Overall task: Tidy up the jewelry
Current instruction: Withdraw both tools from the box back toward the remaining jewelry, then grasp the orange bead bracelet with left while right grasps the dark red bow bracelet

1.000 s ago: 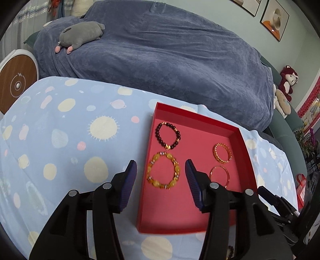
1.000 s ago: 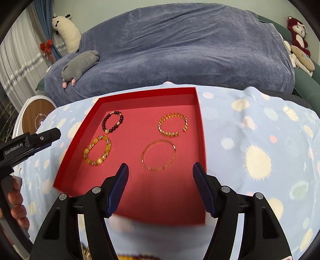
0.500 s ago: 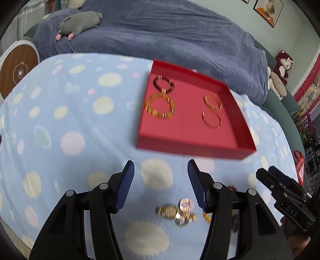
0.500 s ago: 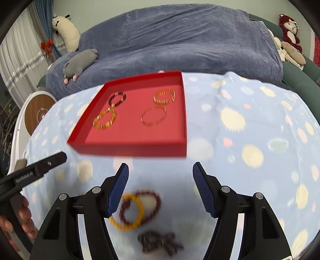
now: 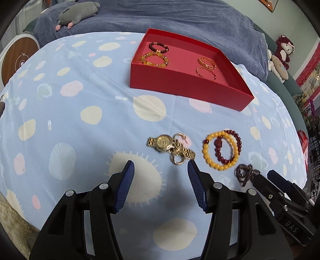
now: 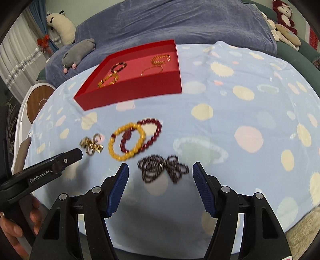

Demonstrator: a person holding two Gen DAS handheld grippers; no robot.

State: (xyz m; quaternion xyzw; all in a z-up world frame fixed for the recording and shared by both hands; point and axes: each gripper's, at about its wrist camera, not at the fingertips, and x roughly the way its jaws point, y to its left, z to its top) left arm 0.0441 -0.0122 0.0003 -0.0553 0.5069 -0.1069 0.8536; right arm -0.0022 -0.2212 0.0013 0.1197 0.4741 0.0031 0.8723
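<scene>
A red tray (image 5: 186, 86) (image 6: 130, 92) sits on the spotted blue cloth and holds several bracelets. Loose on the cloth nearer me lie a gold watch (image 5: 170, 146) (image 6: 91, 145), a yellow bead bracelet (image 5: 217, 152) (image 6: 126, 142) overlapping a red bead bracelet (image 5: 235, 144) (image 6: 152, 132), and a dark bead strand (image 5: 246, 173) (image 6: 162, 167). My left gripper (image 5: 160, 166) is open and empty, just in front of the watch. My right gripper (image 6: 161, 168) is open and empty, its fingers on either side of the dark bead strand, above it.
A blue blanket-covered sofa (image 5: 180, 18) with a grey plush toy (image 5: 78, 12) lies behind the table. Stuffed toys (image 6: 284, 16) sit at the right. A round wooden-topped object (image 5: 18, 60) stands left of the table.
Both grippers have pulled back from over the red tray toward the near side of the table. The loose jewelry has come into view in front of them.
</scene>
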